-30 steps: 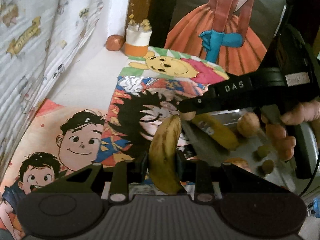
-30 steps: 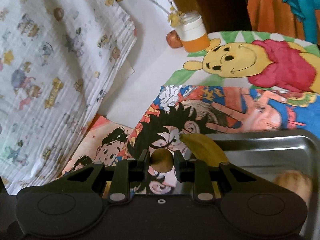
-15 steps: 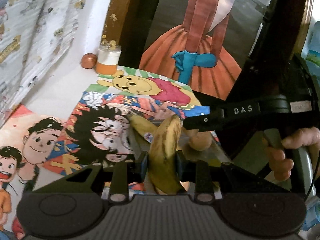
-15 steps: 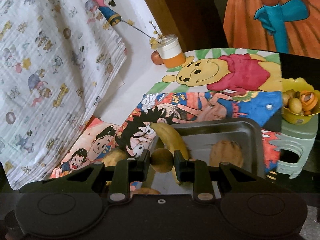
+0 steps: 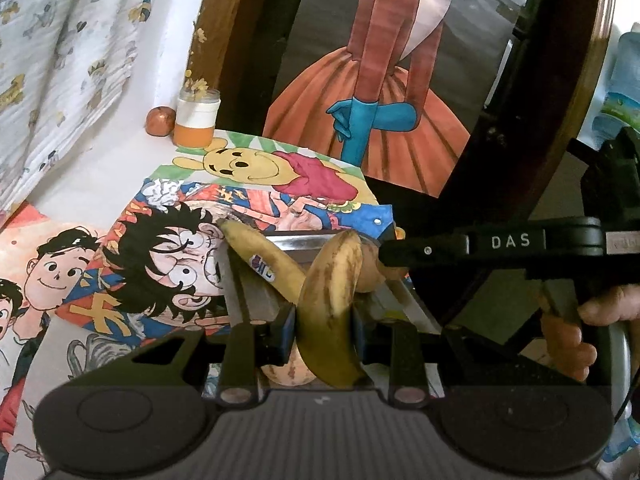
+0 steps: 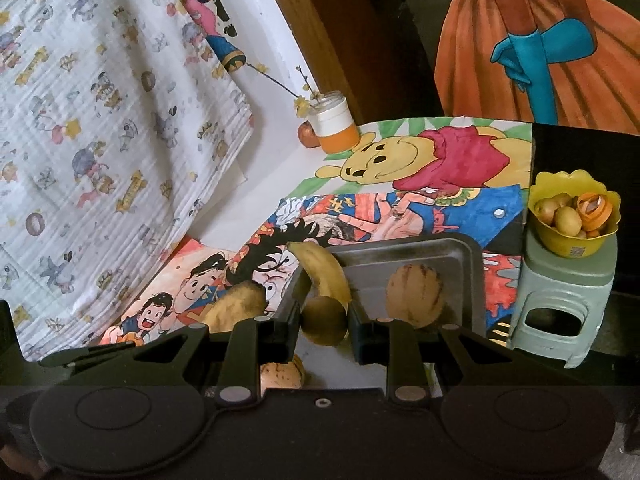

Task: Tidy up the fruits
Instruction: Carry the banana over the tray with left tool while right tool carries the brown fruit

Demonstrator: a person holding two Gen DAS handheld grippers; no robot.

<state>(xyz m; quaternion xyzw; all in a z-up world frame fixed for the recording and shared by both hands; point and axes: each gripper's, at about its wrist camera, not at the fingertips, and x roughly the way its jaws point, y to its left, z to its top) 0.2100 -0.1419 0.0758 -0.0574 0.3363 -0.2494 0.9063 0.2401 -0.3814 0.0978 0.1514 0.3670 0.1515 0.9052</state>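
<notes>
My left gripper [image 5: 324,330] is shut on a spotted yellow banana [image 5: 334,304], held above a metal tray [image 5: 300,242]. A second banana [image 5: 264,258] with a sticker leans on the tray's left rim. My right gripper [image 6: 324,320] is shut on a small round brown-green fruit [image 6: 324,320] above the same tray [image 6: 420,248]. In the right wrist view the leaning banana [image 6: 324,270] lies on the tray rim, a striped tan fruit [image 6: 416,294] sits in the tray, and another one [image 6: 280,374] shows below the fingers. The right gripper's arm [image 5: 500,246] crosses the left wrist view.
A yellow bowl [image 6: 574,240] of small fruits stands on a pale green stool [image 6: 560,300] at the right. A jar [image 6: 334,124] with an orange base and a red fruit [image 6: 308,134] stand at the back. Cartoon posters [image 6: 420,160] cover the surface. Patterned cloth [image 6: 100,100] hangs left.
Both grippers have risen and drawn back with their fruits still held. More of the tray, the stool and the bowl has come into the right wrist view.
</notes>
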